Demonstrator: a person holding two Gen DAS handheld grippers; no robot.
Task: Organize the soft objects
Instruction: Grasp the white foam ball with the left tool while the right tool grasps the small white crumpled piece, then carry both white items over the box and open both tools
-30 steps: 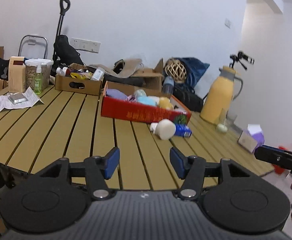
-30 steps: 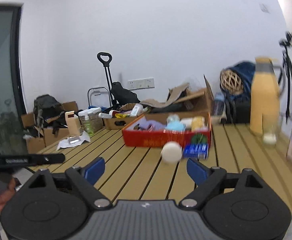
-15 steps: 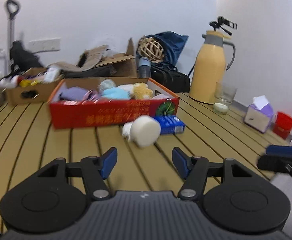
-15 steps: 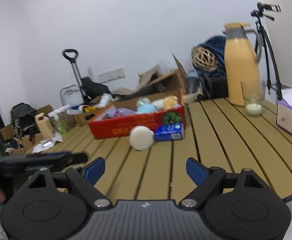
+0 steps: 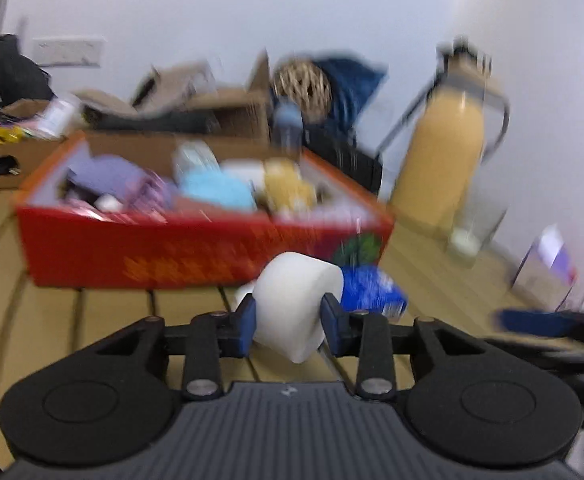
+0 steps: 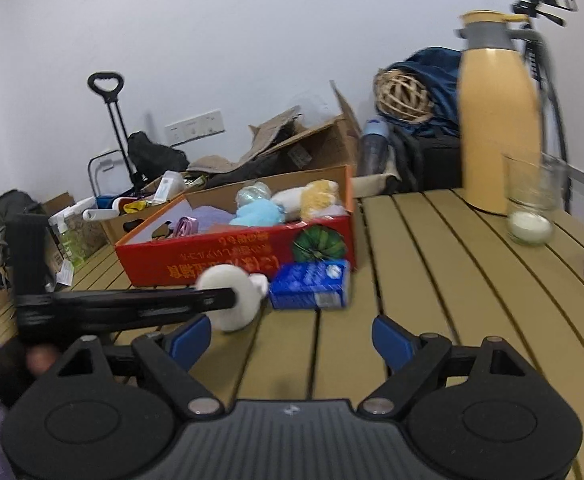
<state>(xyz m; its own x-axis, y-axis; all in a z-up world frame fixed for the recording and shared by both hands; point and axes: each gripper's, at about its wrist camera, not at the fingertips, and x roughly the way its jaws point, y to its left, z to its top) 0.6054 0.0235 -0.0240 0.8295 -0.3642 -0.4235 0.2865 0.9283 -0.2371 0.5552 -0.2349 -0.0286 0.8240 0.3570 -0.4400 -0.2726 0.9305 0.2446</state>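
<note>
Now the white foam roll (image 5: 295, 304) sits between the left hand-held gripper (image 5: 288, 322) fingers, just closed against it.

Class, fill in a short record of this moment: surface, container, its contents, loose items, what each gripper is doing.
surface: slatted wooden table
container: red box, open top
contents: soft things, among them a blue toy and a yellow toy
loose items: white roll and blue pack, in front of the box
left gripper: fingers just closed in, one on each side of the roll
right gripper: open, nothing between its fingers
</note>
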